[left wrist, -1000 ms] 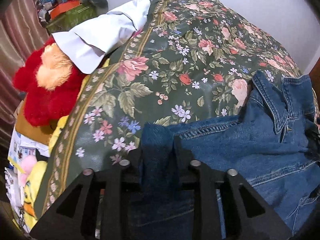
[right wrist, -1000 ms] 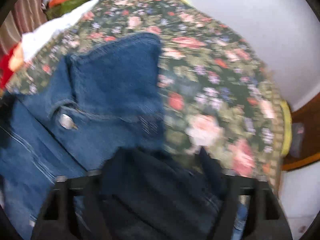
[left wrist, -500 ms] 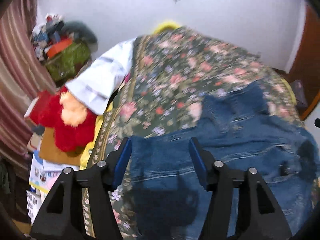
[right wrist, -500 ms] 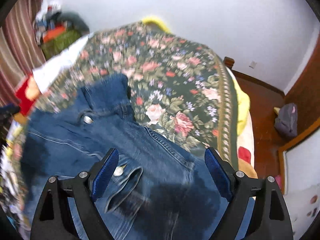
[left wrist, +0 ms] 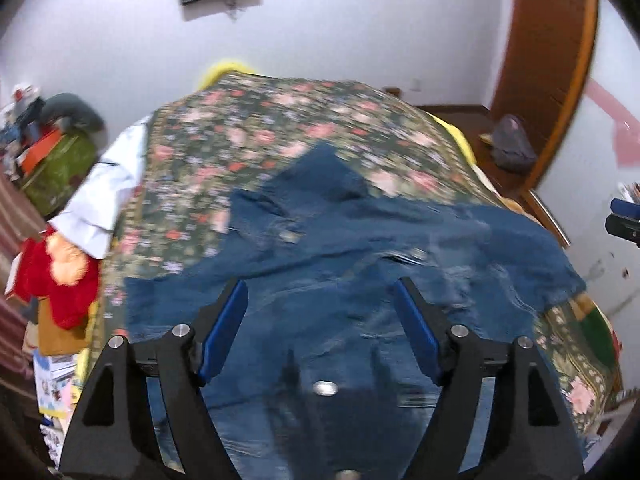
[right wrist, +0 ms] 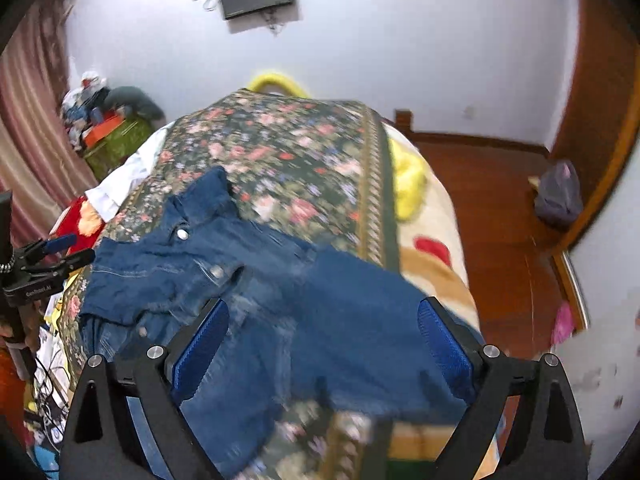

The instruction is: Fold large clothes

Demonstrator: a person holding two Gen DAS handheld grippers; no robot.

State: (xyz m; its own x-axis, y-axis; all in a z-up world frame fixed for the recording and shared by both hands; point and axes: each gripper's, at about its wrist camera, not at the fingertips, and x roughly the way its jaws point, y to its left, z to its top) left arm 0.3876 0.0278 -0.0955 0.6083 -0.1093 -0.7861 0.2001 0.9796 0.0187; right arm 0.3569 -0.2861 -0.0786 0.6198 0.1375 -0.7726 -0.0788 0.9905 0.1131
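Red plush toy (left wrist: pixel 60 276) sits off the bed's left edge. Left gripper (left wrist: pixel 320 312): jaws apart, just been opening, nothing clamped. Denim jacket (left wrist: pixel 360 248) lies spread across the near end of the floral bedspread (left wrist: pixel 248 132). Right gripper (right wrist: pixel 324 336): jaws wide, just been opening, empty above the jacket.

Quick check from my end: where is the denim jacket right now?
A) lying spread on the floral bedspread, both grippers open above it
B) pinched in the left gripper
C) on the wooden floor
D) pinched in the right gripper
A: the denim jacket lies on the floral bedspread, and the left gripper and right gripper stand open with nothing between their pads.
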